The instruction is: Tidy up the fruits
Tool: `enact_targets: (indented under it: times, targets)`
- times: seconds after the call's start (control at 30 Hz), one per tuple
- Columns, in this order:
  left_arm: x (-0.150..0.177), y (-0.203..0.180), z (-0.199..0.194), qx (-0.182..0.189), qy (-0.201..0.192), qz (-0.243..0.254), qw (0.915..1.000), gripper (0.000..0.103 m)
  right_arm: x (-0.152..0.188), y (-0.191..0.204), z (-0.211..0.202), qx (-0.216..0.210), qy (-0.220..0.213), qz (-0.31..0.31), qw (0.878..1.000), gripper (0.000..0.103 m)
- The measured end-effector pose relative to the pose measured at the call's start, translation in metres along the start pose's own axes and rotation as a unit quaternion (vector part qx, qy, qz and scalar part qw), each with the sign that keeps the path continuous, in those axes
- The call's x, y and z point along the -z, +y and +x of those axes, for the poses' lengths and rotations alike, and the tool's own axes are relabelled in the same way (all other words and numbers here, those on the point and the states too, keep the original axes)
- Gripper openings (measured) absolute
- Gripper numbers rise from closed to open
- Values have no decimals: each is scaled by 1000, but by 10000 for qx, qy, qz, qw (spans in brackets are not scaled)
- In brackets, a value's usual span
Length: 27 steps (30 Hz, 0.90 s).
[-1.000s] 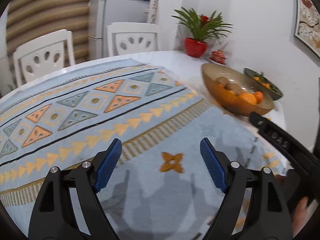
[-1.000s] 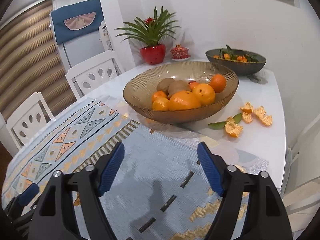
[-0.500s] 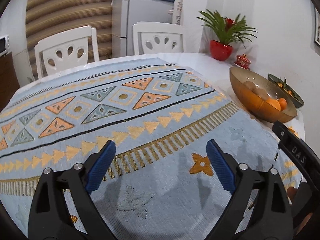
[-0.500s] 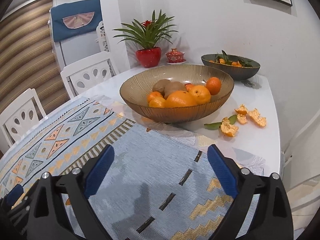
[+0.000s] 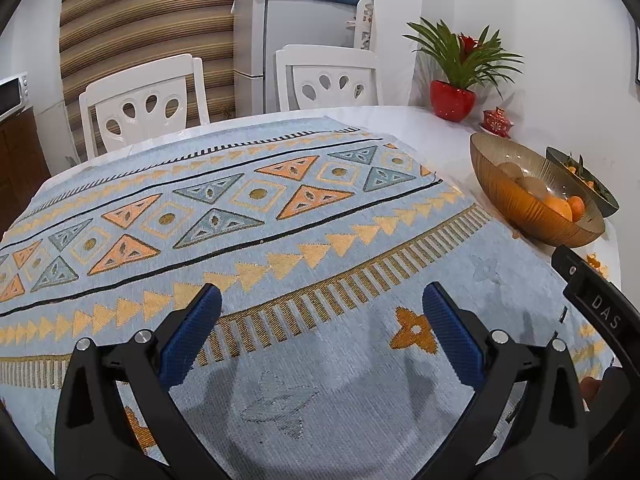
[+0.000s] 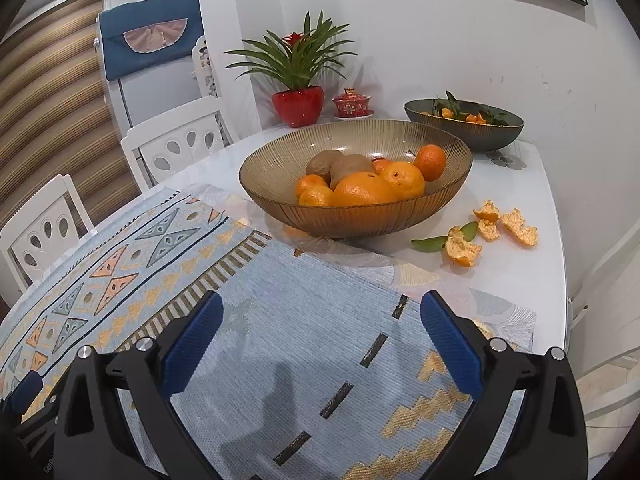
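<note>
Both grippers — left gripper (image 5: 318, 320), right gripper (image 6: 318, 326) — gaped wide, empty; oranges and kiwis sat in the ribbed amber glass bowl (image 6: 352, 216) — scattered orange peel pieces (image 6: 490, 230) seemingly remained.

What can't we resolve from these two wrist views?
- Dark bowl contents: right wrist view, rim and leaves hide most; the fruit can't be counted.
- Amber bowl fruit: left wrist view, near wall hides most.
- Peel pieces: left wrist view, mostly behind the right gripper's body.
- Small red lidded pot: too small to tell details.
</note>
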State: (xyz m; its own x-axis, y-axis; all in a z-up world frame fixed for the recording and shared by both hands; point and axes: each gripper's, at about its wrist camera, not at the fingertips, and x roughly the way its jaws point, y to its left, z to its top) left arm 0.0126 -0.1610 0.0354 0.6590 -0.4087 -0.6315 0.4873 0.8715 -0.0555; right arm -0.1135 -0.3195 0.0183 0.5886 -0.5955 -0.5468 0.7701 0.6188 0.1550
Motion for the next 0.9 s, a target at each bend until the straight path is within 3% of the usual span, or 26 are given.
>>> enact_targets:
  times: [0.9]
  targets:
    - [1,-5,2,-185,94,120,9997,100,2,0,3,5,86,3,10000,98]
